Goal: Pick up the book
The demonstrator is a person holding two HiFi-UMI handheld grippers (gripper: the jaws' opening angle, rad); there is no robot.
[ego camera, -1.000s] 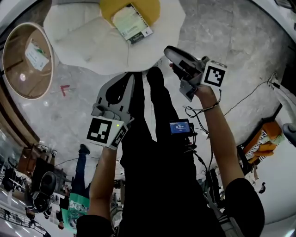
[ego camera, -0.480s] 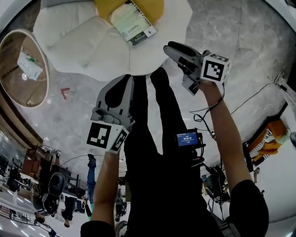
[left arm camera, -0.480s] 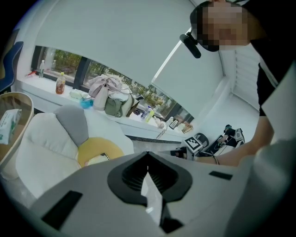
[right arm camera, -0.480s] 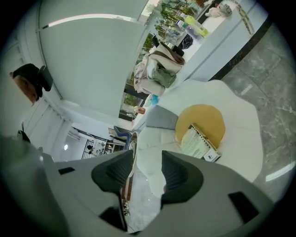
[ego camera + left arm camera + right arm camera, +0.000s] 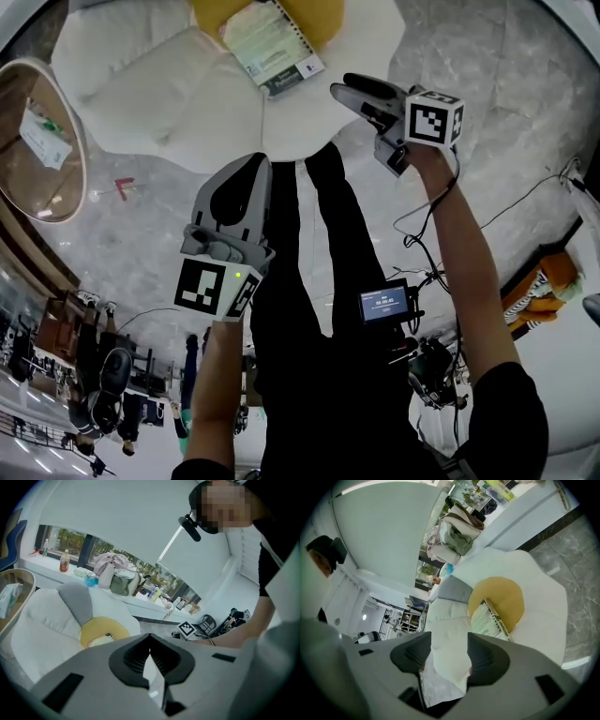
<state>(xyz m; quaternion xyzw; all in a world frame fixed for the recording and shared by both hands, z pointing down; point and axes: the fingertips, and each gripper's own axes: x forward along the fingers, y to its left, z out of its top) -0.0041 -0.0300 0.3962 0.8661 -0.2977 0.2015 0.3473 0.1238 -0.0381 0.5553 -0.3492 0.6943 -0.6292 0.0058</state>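
The book (image 5: 273, 44), pale green with a spiral edge, lies on a round yellow cushion (image 5: 317, 19) on the white armchair (image 5: 178, 94). My left gripper (image 5: 257, 163) hangs near the seat's front edge, below the book, its jaws shut with nothing in them. My right gripper (image 5: 343, 89) hovers just right of the book, apart from it. Its jaws have just been opening and hold nothing. In the right gripper view the book (image 5: 489, 618) shows beyond the open right gripper (image 5: 449, 654). The left gripper view shows the book (image 5: 100, 640) past the shut left gripper (image 5: 150, 645).
A round wooden side table (image 5: 66, 178) with a packet stands left of the armchair. A grey pillow (image 5: 77, 601) leans on the seat back. A black cable (image 5: 525, 192) runs over the marble floor at the right. My black-trousered legs (image 5: 319, 244) stand before the chair.
Both grippers have come closer to the armchair, the right one further, and now sit beside the book. The right jaws have spread apart.
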